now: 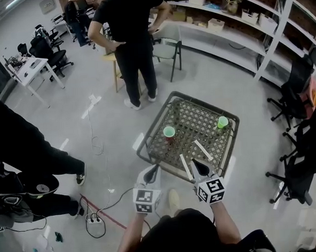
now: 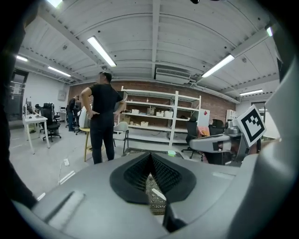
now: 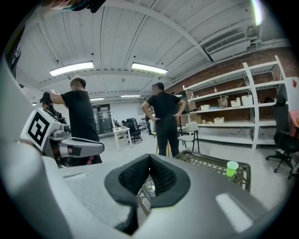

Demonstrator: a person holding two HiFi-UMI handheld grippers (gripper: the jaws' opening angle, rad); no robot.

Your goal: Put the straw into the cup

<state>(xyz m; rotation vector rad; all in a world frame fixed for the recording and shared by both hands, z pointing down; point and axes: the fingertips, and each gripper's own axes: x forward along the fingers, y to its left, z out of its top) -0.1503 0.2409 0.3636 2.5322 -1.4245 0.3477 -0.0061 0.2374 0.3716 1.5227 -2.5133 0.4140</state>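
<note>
Hovering over the near edge of the counter [image 1: 194, 116], low in the middle of the head view, both tools are empty and no pick has begun. The left hand-held gripper [image 1: 153, 171] has its jaws drawn together on nothing. Its own view shows the pads meeting at the tip, with the woven top and a bit of white straw visible through the gap beneath. The right hand-held gripper [image 1: 198, 166] is likewise closed and empty.

Two white straws lie flat on the woven top. The nearer straw [image 1: 186, 166] is just left of the right tool's tip, and the farther straw [image 1: 203, 149] is a little higher in the frame. Two green cups stand upright, the left cup [image 1: 169, 132] at centre-left of the counter and the right cup [image 1: 222, 122] towards its upper right corner. Both are apart from the straws.

This reads as the reach for a straw, the first step. Next, I judge, the right jaws must part, straddle the nearer straw and close on it. Thin and flat on an open weave, it may roll or slip.
</note>
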